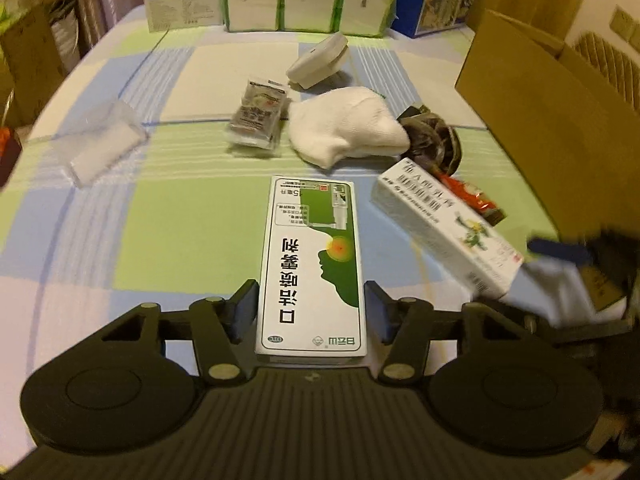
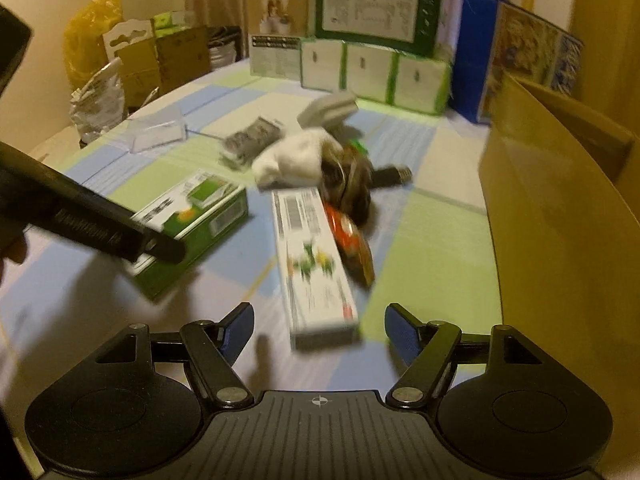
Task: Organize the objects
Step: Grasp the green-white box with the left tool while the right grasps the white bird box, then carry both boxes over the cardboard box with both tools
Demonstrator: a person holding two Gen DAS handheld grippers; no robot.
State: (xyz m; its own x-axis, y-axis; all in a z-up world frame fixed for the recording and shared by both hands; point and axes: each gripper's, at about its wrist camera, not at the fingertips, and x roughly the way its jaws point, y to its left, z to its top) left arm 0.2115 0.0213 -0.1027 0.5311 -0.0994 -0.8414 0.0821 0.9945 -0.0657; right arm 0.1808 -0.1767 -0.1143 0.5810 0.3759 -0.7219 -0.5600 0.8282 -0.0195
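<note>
A green and white medicine box (image 1: 312,264) lies lengthwise between the fingers of my left gripper (image 1: 312,308), and both blue pads press its long sides. In the right wrist view the same box (image 2: 200,216) sits under the black left gripper body (image 2: 100,228). A long white carton (image 1: 440,228) lies at an angle to its right. My right gripper (image 2: 320,330) stands open just above that carton's near end (image 2: 320,320); one of its blue pads (image 1: 558,249) shows blurred in the left wrist view.
Behind lie a white sock (image 1: 344,128), a dark camouflage bundle (image 1: 432,136), an orange packet (image 1: 464,192), sachets (image 1: 256,116), a white round device (image 1: 320,60) and a clear plastic bag (image 1: 104,148). An open cardboard box (image 2: 560,200) stands at the right. Tissue packs (image 1: 308,0) line the back.
</note>
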